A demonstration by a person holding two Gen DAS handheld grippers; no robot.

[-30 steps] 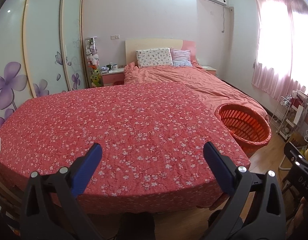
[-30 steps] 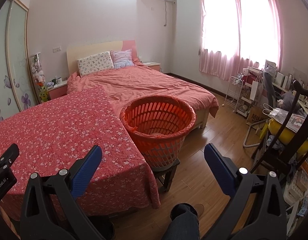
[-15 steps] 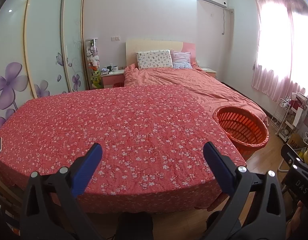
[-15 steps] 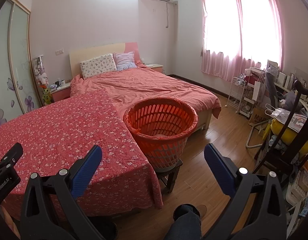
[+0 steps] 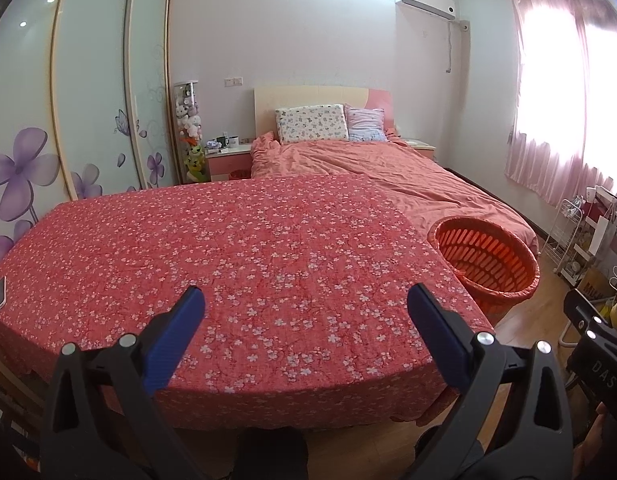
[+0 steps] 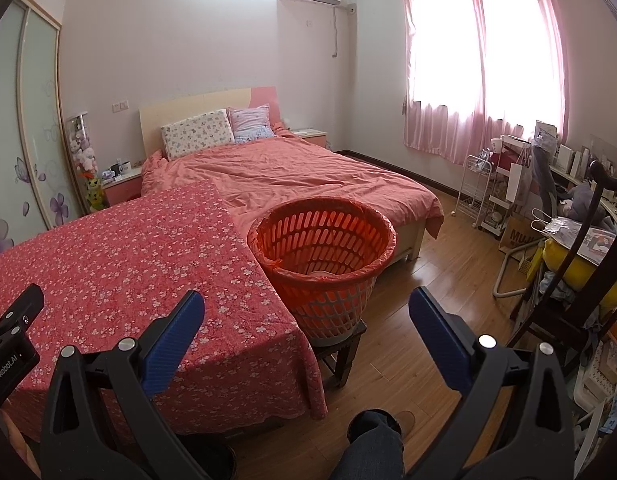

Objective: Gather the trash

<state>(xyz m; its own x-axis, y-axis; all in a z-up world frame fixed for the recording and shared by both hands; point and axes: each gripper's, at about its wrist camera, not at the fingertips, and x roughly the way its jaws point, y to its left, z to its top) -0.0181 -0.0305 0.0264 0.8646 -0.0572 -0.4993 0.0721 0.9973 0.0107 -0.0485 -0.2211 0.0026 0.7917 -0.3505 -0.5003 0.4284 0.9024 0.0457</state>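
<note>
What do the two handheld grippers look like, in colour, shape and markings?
Both the left gripper and the right gripper have black angular frames with silver bolts and flat blue ribbed fingers. White lettering marks their bodies. No cables or sleeves show.

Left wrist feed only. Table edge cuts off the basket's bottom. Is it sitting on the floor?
Observer: No. The orange basket stands on a small dark stool, right beside the table corner.
Operator: Anything in it yet?
Observer: A pale item lies at the bottom; I can't tell what it is.
Operator: Right gripper state?
Observer: The right gripper is open and holds nothing, and it points toward the basket.
</note>
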